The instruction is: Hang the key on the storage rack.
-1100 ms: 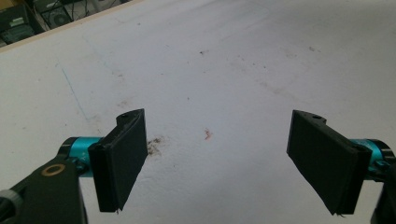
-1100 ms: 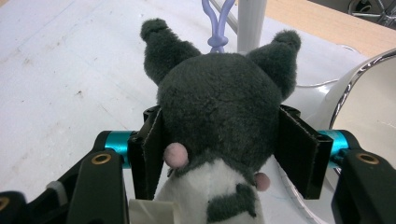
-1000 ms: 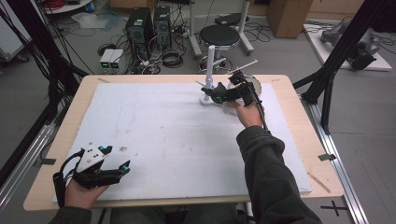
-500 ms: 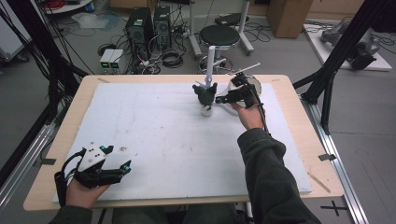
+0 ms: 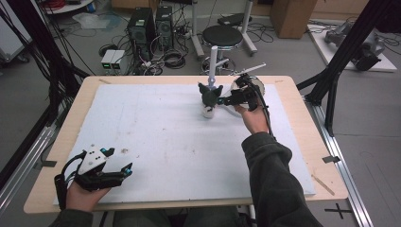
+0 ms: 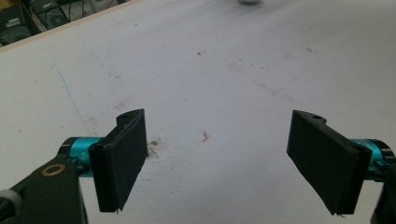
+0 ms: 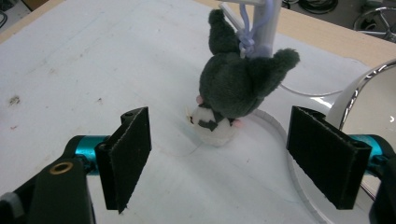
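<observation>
While 1 plush toy (image 5: 209,97) hangs head-down by a pale loop from 1 white stand (image 5: 213,61) at the far side of the table, the right gripper (image 5: 218,100) sits just right of it, its jaws apart and having just been opening, with nothing pressed between them. In the right gripper view the toy (image 7: 233,88) is dark grey with a white face, its head touching or nearly touching the mat ahead of the pads. 1 round mirror (image 5: 248,87) with a chrome rim stands right of the toy, behind the right hand (image 5: 255,118).

The left gripper (image 5: 120,169) rests at the near left corner, well apart from the toy, jaws wide apart with only bare mat (image 6: 210,70) between them.

There are 2 grippers, 1 toy, 1 stand and 1 mirror. The mat is white, scuffed and flecked with small brown and red marks, and covers most of 1 pale wooden table (image 5: 302,104). 1 small wooden stick (image 5: 323,184) lies on the near right edge.

Beyond the table, the grey floor holds 1 black stool (image 5: 222,35), 2 computer towers (image 5: 149,26), tangled cables, black frame struts at both sides, and a cardboard box (image 5: 293,16) at the far right.
</observation>
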A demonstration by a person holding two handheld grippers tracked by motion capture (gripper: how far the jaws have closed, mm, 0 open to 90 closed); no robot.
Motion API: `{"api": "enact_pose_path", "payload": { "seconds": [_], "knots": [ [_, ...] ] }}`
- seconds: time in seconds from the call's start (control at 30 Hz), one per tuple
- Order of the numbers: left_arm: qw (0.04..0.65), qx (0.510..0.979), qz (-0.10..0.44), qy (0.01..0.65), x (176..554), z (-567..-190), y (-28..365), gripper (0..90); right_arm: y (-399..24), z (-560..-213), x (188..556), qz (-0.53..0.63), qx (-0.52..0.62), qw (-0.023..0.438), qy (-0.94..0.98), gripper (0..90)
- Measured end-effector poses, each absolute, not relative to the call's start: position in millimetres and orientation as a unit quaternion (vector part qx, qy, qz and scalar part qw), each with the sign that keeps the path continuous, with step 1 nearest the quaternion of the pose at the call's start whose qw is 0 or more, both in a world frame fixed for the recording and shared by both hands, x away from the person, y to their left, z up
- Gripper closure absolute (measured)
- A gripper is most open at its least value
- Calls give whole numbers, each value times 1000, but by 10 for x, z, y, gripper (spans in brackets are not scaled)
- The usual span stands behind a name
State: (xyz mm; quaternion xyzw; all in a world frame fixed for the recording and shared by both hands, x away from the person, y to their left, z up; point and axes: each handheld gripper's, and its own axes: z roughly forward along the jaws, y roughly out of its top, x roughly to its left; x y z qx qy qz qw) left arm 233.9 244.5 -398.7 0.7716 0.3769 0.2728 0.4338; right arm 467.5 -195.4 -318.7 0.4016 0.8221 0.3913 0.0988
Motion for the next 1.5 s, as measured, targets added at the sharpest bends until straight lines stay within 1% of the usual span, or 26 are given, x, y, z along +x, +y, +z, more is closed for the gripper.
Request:
{"api": "enact_pose_path", "payload": {
  "seconds": [0.4, 1.0, 1.5],
  "knots": [
    [431, 773, 272, 378, 2341, -3990, 2440, 207, -2027, -3225, 4627, 405, 406, 90, 815, 188],
    [429, 773, 273, 379, 2326, -3985, 2464, 207, -2014, -3195, 4546, 410, 395, 92, 817, 162],
    [430, 773, 273, 378, 2322, -3985, 2454, 207, -2093, -3319, 4456, 414, 399, 85, 814, 157]
  ]
}}
